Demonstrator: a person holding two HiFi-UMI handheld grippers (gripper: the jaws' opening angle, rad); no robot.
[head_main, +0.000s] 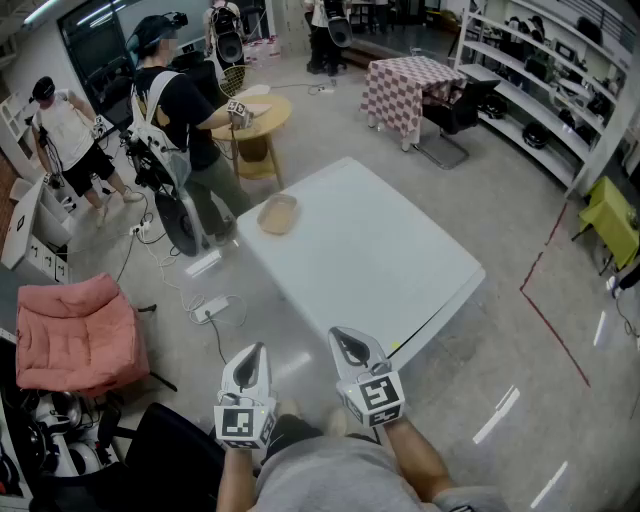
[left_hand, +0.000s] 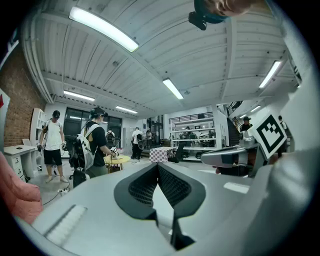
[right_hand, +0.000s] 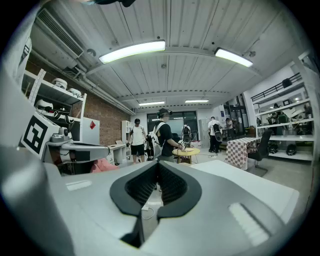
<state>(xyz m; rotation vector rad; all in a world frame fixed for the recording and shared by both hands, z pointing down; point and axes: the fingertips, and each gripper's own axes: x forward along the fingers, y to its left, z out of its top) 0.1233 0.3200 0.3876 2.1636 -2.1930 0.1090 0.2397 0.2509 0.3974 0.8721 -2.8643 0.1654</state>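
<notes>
Left tongs (head_main: 257, 350) and right tongs (head_main: 341, 337) shut, table (head_main: 370, 250) just ahead

The table (head_main: 370, 260) stands mid-floor. The left gripper (head_main: 258, 352) and right gripper (head_main: 342, 338) are side by side at its near edge, and a dish (head_main: 278, 214) sits on its left corner. Behind it stands a round table (head_main: 255, 115) with a person (head_main: 180, 110) at its left; shelving (head_main: 540, 95) lines the right wall, and an armchair (head_main: 75, 335) sits to the left.

A pink armchair (head_main: 75, 335) and a checkered table (head_main: 405, 85) stand well apart.
</notes>
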